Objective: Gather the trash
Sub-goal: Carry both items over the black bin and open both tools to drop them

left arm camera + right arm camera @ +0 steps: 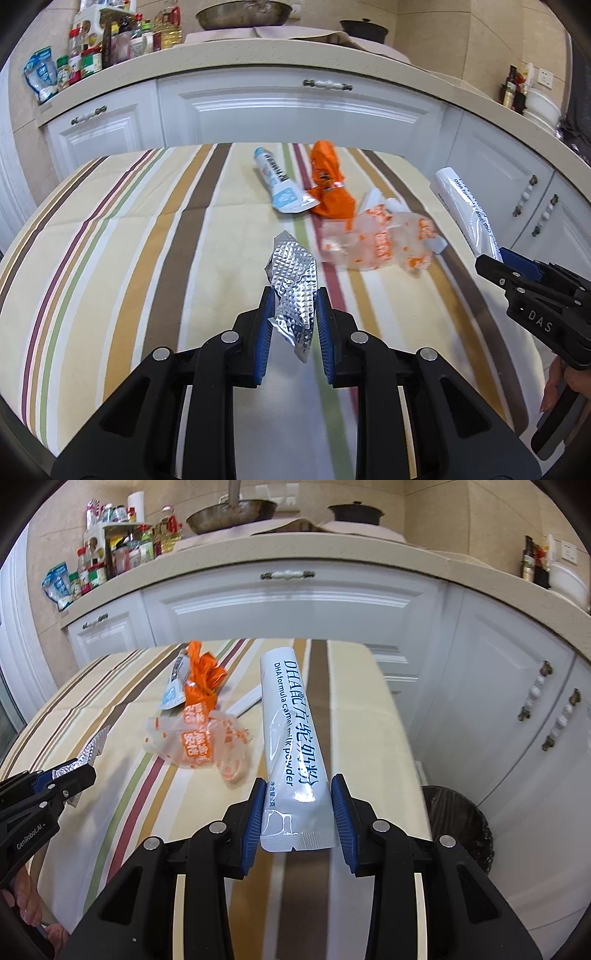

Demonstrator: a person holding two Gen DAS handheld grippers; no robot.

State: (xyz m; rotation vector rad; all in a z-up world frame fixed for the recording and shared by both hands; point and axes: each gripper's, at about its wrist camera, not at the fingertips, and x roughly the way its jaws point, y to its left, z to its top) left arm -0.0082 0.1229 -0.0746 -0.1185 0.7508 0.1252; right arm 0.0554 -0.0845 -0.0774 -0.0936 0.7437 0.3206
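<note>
On the striped tablecloth [129, 240], the left gripper [293, 310] pinches a foil wrapper [293, 284]; the right gripper [298, 805] clamps a white sachet [291, 738]. Only the right view shows the bin [458, 823].

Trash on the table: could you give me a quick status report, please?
Left gripper shut on foil wrapper. Right gripper shut on milk powder sachet. Three wrappers left on table. Bin at right, path clear.
</note>
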